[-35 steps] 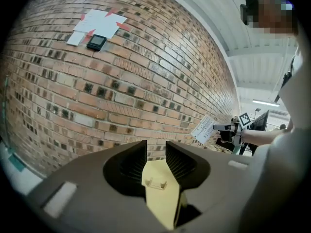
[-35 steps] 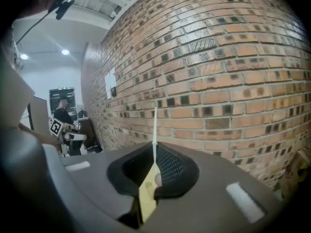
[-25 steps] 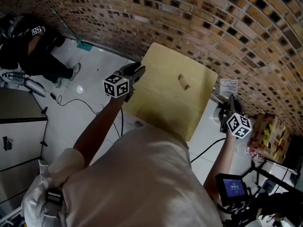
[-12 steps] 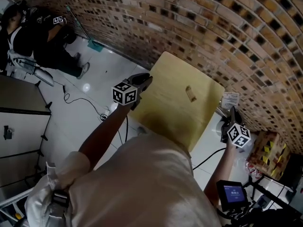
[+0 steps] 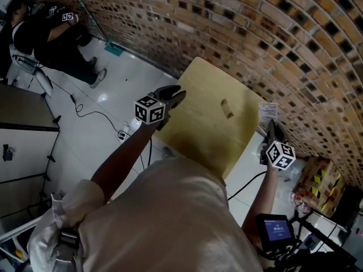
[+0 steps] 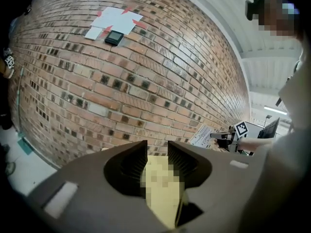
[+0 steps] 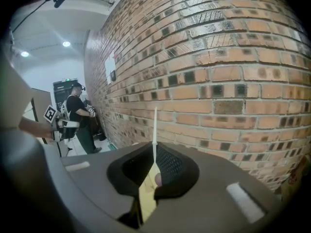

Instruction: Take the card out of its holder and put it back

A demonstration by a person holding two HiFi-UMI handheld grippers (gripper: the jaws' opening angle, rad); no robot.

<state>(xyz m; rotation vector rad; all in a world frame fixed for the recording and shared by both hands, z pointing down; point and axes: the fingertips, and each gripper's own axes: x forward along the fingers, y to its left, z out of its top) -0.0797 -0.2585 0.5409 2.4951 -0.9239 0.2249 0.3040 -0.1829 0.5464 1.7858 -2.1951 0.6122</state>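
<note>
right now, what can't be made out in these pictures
- Print on the thin white card clamped in the right gripper: too small in the head view, edge-on in the right gripper view.
- Small tan piece on the yellow wooden tabletop: too small in the head view to identify.
- Between the open jaws of the left gripper: a mosaic patch covers the yellow surface, left gripper view.

Print on the card (image 5: 268,112) is too small to read, and the right gripper view shows it only edge-on.
</note>
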